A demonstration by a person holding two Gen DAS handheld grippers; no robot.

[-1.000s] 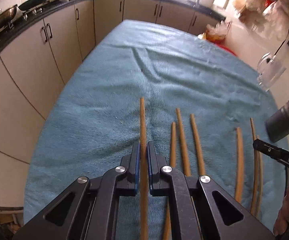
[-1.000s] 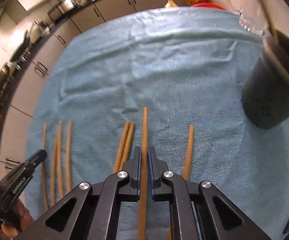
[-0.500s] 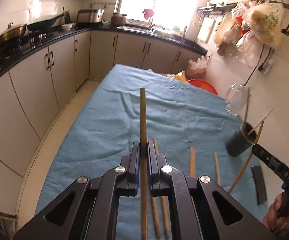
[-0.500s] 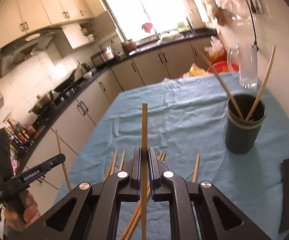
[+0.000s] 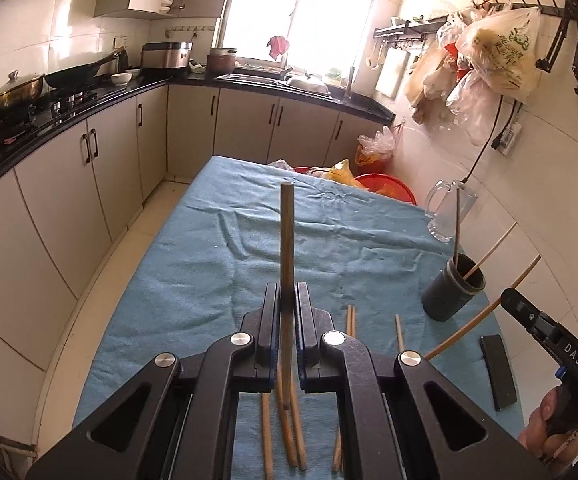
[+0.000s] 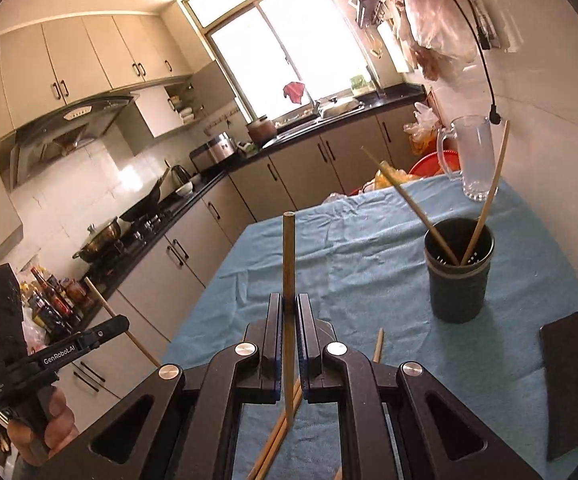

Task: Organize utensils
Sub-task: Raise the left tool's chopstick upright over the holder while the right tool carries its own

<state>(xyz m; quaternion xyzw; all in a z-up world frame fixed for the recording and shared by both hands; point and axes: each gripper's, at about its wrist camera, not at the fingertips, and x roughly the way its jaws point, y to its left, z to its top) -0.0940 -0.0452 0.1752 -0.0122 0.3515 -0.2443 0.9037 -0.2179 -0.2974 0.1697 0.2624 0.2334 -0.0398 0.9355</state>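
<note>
Left tool point(image 5: 287, 304) pinching a chopstick point(image 5: 287, 248), right tool point(image 6: 288, 314) pinching another chopstick point(image 6: 288, 264), loose chopsticks point(image 5: 351, 320) plain in left view only, holder point(image 6: 457, 276) interior in right view only.

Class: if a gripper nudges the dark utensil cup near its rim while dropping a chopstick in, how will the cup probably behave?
The dark cup is tall and narrow, so it may tip. It stands on a soft blue towel, so it will likely rock, not slide. Its two chopsticks lean out, adding leverage.

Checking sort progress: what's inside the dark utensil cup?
Two chopsticks lean inside the dark utensil cup, crossing toward its floor. Its wall hides their lower ends and anything lower.
</note>
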